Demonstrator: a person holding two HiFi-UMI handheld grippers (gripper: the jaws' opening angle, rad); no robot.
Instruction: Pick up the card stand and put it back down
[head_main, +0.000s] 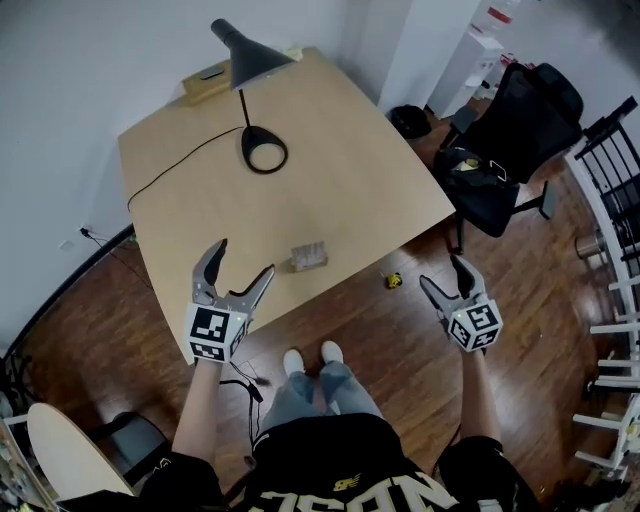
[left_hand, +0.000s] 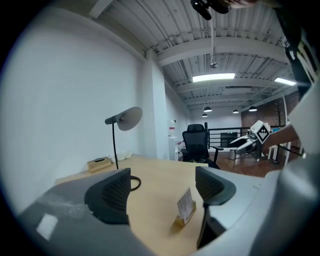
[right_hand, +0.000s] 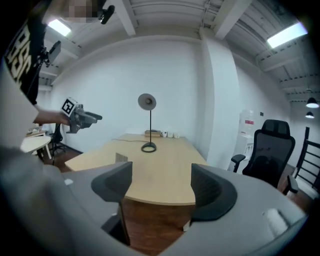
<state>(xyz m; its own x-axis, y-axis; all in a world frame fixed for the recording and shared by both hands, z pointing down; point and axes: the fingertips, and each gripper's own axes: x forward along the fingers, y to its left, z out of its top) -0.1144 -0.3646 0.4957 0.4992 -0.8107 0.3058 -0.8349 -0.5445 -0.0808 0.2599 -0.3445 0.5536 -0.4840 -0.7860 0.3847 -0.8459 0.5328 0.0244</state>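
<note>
Card stand (left_hand: 186, 207) shows its printed face only in the left gripper view; left gripper (head_main: 246, 257) and right gripper (head_main: 440, 272) both spread, holding nothing.

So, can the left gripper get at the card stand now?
Probably yes. The left gripper has its jaws apart and empty; the card stand stands ahead near the edge of the table, with nothing between them.

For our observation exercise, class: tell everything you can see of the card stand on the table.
The card stand is small: a low base that looks like light wood, holding a pale printed card upright. The print is too small to read. It stands on the pale wooden table near the edge closest to the person, well apart from the lamp. Only the table touches it; the left gripper is open and short of it.
</note>
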